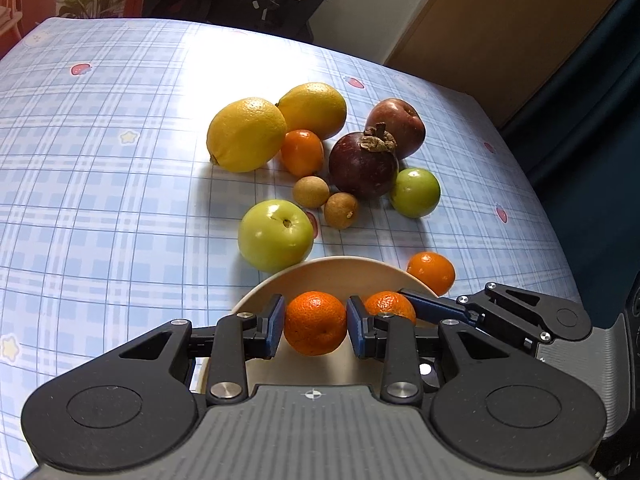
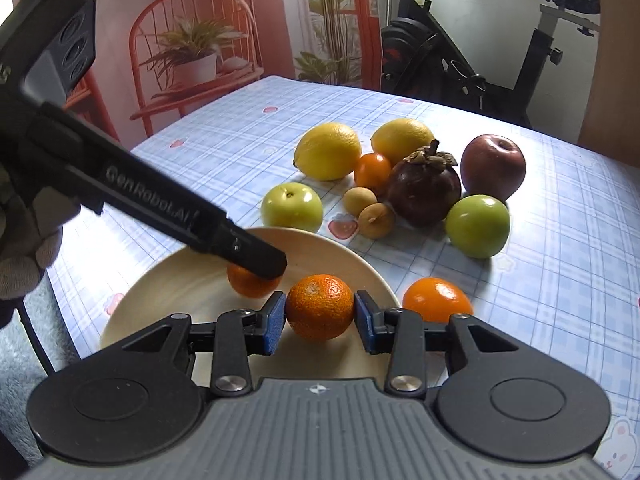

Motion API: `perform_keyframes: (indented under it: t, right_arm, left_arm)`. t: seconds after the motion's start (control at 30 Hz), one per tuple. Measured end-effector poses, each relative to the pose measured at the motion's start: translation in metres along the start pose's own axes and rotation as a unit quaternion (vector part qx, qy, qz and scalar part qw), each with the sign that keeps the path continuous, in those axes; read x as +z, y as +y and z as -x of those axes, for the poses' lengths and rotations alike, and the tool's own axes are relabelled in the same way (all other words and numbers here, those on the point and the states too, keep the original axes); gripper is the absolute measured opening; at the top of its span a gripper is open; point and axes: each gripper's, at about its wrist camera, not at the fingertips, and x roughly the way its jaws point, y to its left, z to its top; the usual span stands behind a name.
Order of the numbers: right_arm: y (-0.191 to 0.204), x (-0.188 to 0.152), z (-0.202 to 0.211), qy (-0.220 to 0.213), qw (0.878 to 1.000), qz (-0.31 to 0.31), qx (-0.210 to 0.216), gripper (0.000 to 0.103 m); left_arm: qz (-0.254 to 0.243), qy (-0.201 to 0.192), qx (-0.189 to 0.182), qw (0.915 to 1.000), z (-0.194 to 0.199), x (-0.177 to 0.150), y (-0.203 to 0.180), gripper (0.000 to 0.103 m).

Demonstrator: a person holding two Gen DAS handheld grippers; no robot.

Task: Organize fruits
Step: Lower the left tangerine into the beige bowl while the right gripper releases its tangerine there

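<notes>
My left gripper (image 1: 316, 322) is shut on a mandarin (image 1: 315, 322) over the cream bowl (image 1: 340, 270). My right gripper (image 2: 320, 312) is shut on a second mandarin (image 2: 320, 306) over the same bowl (image 2: 160, 300). In the left wrist view the right gripper's fingers (image 1: 432, 304) hold that second mandarin (image 1: 390, 306) just to the right. In the right wrist view the left gripper (image 2: 264, 262) covers the top of its mandarin (image 2: 250, 282). A third mandarin (image 1: 431, 272) (image 2: 437, 298) lies on the cloth right of the bowl.
Behind the bowl lie two lemons (image 1: 246, 134) (image 1: 314, 110), a small orange fruit (image 1: 302, 152), a mangosteen (image 1: 364, 164), a red apple (image 1: 396, 128), two green apples (image 1: 276, 236) (image 1: 415, 192) and two longans (image 1: 311, 192) (image 1: 341, 210). The table edge (image 1: 560, 240) runs along the right.
</notes>
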Motion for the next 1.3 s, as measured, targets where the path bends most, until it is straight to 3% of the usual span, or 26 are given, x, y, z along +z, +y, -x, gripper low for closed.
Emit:
perform_keyframes:
  t: [0.5, 0.83, 1.0, 1.1, 1.3]
  right_arm:
    - [0.004, 0.007, -0.015, -0.023, 0.998, 0.05, -0.009, 0.04]
    - [0.006, 0.005, -0.015, -0.013, 0.998, 0.063, -0.018, 0.042]
    - [0.006, 0.003, -0.012, -0.014, 0.998, 0.058, -0.016, 0.057]
    - [0.006, 0.002, -0.009, -0.016, 0.998, 0.057, -0.021, 0.057]
    - [-0.002, 0.002, 0.009, -0.036, 0.999, 0.03, -0.02, 0.057]
  left_arm:
    - [0.0, -0.009, -0.001, 1.0, -0.01, 0.008, 0.002, 0.035]
    - [0.001, -0.001, -0.008, 1.0, -0.013, 0.007, 0.003, 0.036]
    - [-0.005, -0.006, -0.007, 0.9999, -0.011, 0.004, 0.001, 0.038]
    - [-0.007, -0.011, -0.008, 0.9999, -0.006, 0.003, 0.001, 0.044]
    - [-0.015, -0.03, -0.019, 0.9992, 0.014, 0.003, -0.003, 0.044]
